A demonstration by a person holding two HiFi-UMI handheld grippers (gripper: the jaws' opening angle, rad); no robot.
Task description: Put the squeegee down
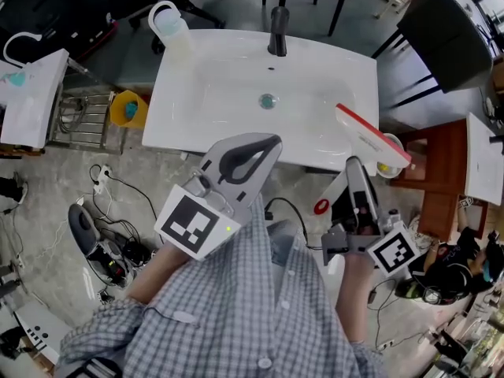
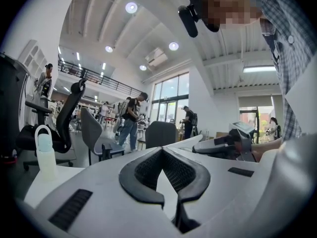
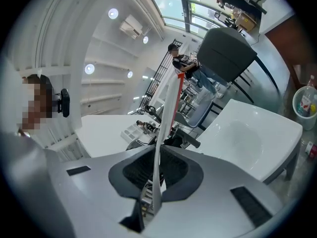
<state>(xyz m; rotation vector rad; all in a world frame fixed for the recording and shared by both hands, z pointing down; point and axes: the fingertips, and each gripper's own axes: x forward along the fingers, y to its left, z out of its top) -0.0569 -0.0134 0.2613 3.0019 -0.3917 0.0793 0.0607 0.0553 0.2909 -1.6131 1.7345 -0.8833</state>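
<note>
The squeegee (image 1: 370, 136), white with a red blade along its edge, hangs over the front right corner of the white sink (image 1: 181, 109). My right gripper (image 1: 354, 168) is shut on its thin white handle from below. In the right gripper view the squeegee (image 3: 168, 108) rises straight up from between the black pads of the right gripper (image 3: 157, 155). My left gripper (image 1: 268, 142) hovers at the sink's front edge, left of the squeegee. Its jaws are shut with the tips touching and nothing between them, as the left gripper view shows the left gripper (image 2: 162, 152).
A black faucet (image 1: 277, 31) stands at the back of the sink, and a clear jug (image 1: 169, 24) on its back left corner. A yellow bin (image 1: 127, 109) sits left of the sink, a black chair (image 1: 445, 38) and a wooden table (image 1: 441, 172) to the right. Cables lie on the floor.
</note>
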